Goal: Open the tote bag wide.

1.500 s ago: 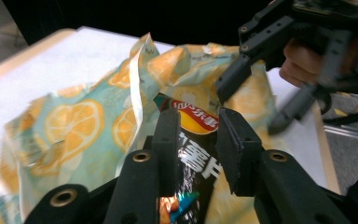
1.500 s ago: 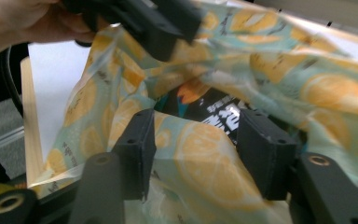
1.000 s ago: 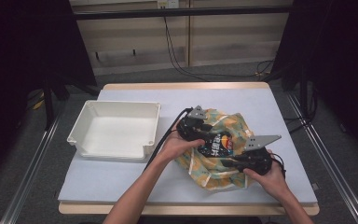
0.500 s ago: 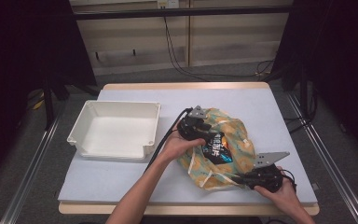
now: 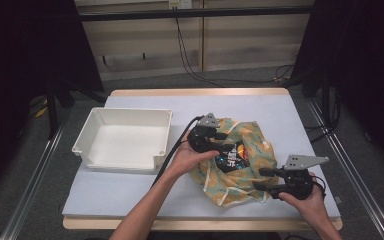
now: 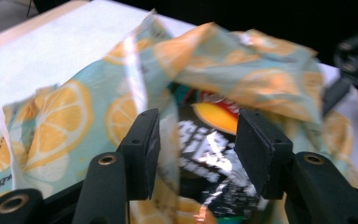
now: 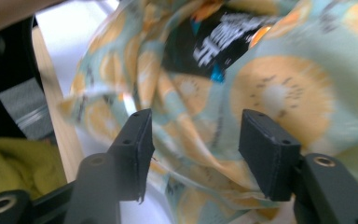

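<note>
From the high view, a cloth bag [image 5: 240, 160] with a lemon pattern lies crumpled on the grey surface [image 5: 280, 115], to the right of a white tray [image 5: 125, 137]. A dark snack packet [image 5: 232, 156] shows in the bag's opening. The left gripper [image 5: 225, 145] rests on the bag's left part, just beside the packet. The right gripper [image 5: 261, 180] sits at the bag's lower right edge, and its jaws have just been opening.

In the left gripper view, the left gripper [image 6: 196, 140] has its jaws half apart, and they have just been opening a little. The cloth bag [image 6: 65, 112] and the shiny black packet [image 6: 209, 158] lie between and behind them; I cannot tell if the pads touch the cloth.

In the right gripper view, the right gripper [image 7: 196, 149] has its jaws wide. A fold of the bag [image 7: 279, 93] lies between them, but the pads do not press it. The packet [image 7: 223, 42] is visible higher up, inside the bag.
</note>
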The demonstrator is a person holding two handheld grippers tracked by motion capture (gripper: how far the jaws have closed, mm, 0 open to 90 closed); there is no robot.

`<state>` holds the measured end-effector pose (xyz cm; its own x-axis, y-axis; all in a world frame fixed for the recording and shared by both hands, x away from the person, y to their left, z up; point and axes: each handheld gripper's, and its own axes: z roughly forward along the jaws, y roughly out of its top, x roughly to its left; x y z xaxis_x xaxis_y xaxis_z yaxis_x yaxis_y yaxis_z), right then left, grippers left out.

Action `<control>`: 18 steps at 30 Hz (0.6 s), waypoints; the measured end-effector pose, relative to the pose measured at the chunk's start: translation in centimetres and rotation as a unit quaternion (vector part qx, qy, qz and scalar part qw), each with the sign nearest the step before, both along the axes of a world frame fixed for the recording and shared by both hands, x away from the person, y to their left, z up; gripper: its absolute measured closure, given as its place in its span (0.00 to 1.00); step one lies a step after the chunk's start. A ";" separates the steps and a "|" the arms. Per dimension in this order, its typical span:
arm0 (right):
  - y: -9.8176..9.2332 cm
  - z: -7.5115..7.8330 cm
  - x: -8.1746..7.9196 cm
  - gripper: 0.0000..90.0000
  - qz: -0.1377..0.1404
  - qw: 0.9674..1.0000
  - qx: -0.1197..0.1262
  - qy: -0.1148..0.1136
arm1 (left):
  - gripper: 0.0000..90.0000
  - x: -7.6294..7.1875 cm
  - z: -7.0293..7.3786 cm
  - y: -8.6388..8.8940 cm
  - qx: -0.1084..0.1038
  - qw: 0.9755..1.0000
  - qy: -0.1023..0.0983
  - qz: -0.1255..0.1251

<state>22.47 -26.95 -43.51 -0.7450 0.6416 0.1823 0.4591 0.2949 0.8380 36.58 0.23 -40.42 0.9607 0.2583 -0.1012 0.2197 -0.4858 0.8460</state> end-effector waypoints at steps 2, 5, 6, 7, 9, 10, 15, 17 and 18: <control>-0.2 0.5 -0.1 0.47 -0.010 1.000 0.006 -0.008 | 0.56 -0.8 0.8 0.1 0.001 1.000 -0.017 -0.007; -0.6 1.2 -0.2 0.47 -0.024 0.999 0.014 -0.019 | 0.62 -2.0 2.0 0.3 -0.013 0.999 -0.032 -0.026; -0.8 1.4 -0.2 0.48 -0.028 0.999 0.015 -0.021 | 0.63 -2.4 2.3 0.3 -0.012 0.999 -0.038 -0.036; -0.9 1.6 -0.3 0.48 -0.034 0.999 0.017 -0.024 | 0.67 -2.8 2.5 0.1 -0.014 0.998 -0.041 -0.050; -1.2 1.6 -0.3 0.47 -0.047 0.998 0.013 -0.029 | 0.74 -3.4 2.4 -0.4 -0.004 0.997 -0.044 -0.066; -1.2 1.6 -0.2 0.47 -0.052 0.998 0.008 -0.030 | 0.77 -3.4 2.1 -0.7 0.004 0.997 -0.042 -0.072; -0.4 0.3 0.7 0.42 -0.058 0.998 -0.009 -0.015 | 0.78 -2.9 -0.2 -2.4 0.041 0.996 -0.040 -0.073; 0.0 -0.4 1.2 0.40 -0.056 0.998 -0.018 -0.005 | 0.76 -2.9 -0.7 -2.9 0.046 0.995 -0.040 -0.076; 0.0 -0.7 1.5 0.40 -0.058 0.998 -0.021 -0.001 | 0.75 -3.0 -0.9 -3.2 0.053 0.995 -0.040 -0.079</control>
